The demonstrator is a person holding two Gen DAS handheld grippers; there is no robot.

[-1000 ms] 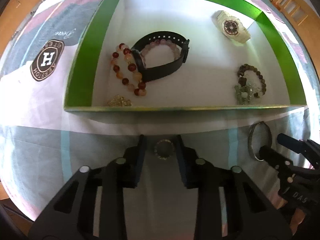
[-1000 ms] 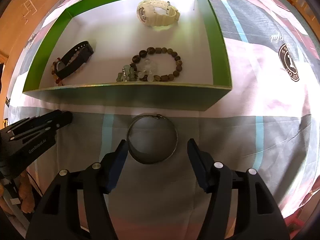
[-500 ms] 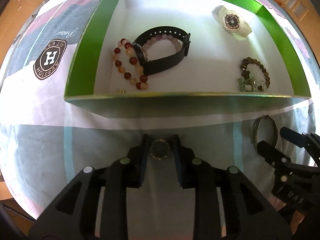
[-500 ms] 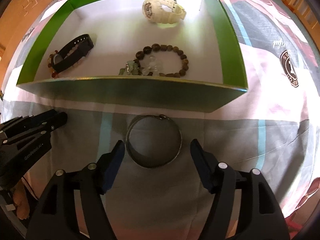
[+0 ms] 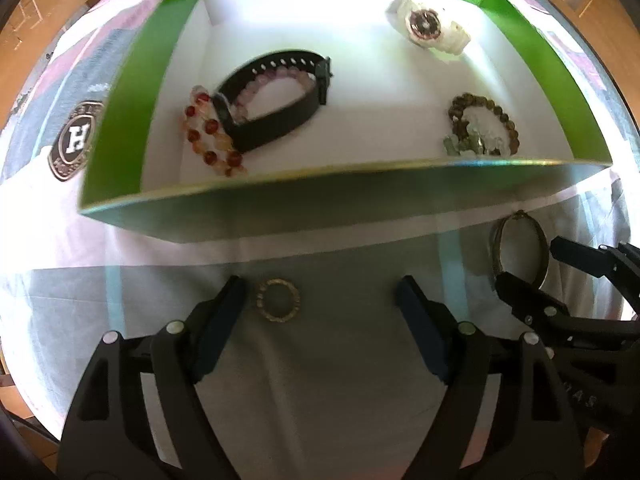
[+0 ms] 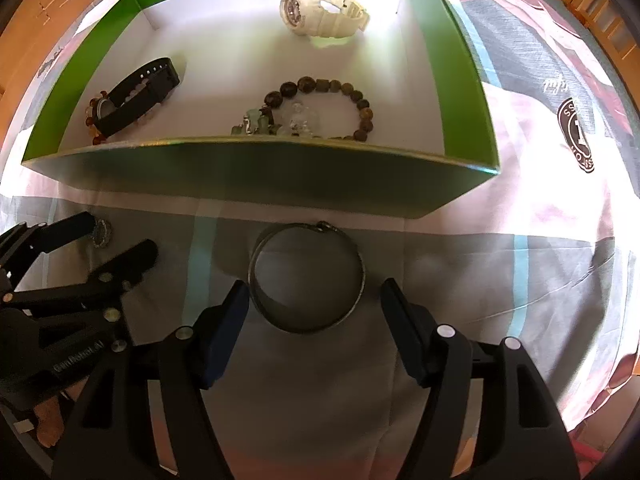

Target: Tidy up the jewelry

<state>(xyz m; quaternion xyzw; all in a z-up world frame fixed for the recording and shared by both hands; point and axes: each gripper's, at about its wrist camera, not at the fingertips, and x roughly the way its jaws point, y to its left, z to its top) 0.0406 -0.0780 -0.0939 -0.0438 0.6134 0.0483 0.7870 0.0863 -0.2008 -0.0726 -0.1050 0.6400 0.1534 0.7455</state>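
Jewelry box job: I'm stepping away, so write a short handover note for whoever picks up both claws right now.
Left claw: open, empty, small ring on the cloth by its left finger.
Right claw: open, straddling the metal bangle, not gripping.
Done: black watch, white watch, red bead bracelet and brown bead bracelet lie inside the green box.
Left: put the ring and bangle, both on the cloth before the box, inside.

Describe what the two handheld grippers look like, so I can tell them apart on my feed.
Both look alike: black plastic frames with cut-out openings, pale round rivet heads, dark blue pads. The left gripper carries white lettering on its side, seen from the right camera; the right gripper shows partly readable white letters.
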